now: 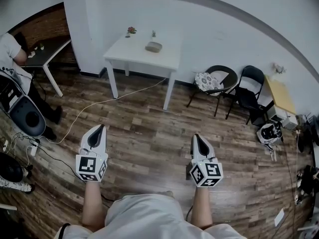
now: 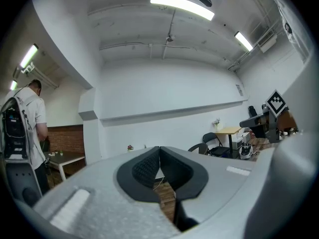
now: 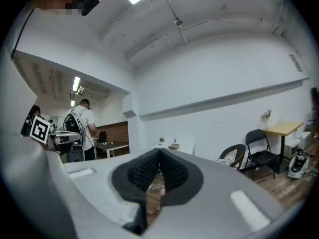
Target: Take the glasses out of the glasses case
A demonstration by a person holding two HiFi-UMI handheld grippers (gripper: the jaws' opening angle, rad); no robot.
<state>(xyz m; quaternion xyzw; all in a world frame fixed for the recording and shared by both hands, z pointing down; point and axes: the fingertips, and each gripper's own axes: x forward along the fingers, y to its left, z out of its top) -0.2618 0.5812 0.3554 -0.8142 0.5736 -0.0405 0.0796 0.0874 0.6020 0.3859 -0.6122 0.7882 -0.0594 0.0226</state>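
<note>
Both tools were closed and empty. The left gripper (image 1: 100, 128) showed its dark ribbed pads (image 2: 145, 167) pressed together at the tips with nothing between them, and the right gripper (image 1: 197, 136) looked the same in its own view, pads (image 3: 172, 172) meeting and only wooden floor (image 1: 149, 133) visible through the gap below them. The person held both out in front over the floor, pointed toward the far wall.

The task had not really begun, and this looked like the approach. The object that was probably the glasses case (image 1: 153, 47), a small greyish oval, lay on the white table (image 1: 134, 51) at the far side of the room, well apart from both grippers. Two tiny potted plants (image 1: 131, 31) stood near it on the tabletop. The case seemed shut. It was too small to make out a seam or hinge, and no glasses were visible, so whether they were inside could not be told.

The next move would be to close the distance to the table, then part the jaws of one gripper to steady the case while the other worked the lid open.

To the right of the table stood a dark chair (image 1: 223, 77) with a patterned cushion (image 1: 207, 80) on its seat. A person (image 1: 9, 49) was at a dark desk (image 1: 50, 49) at the far left.
</note>
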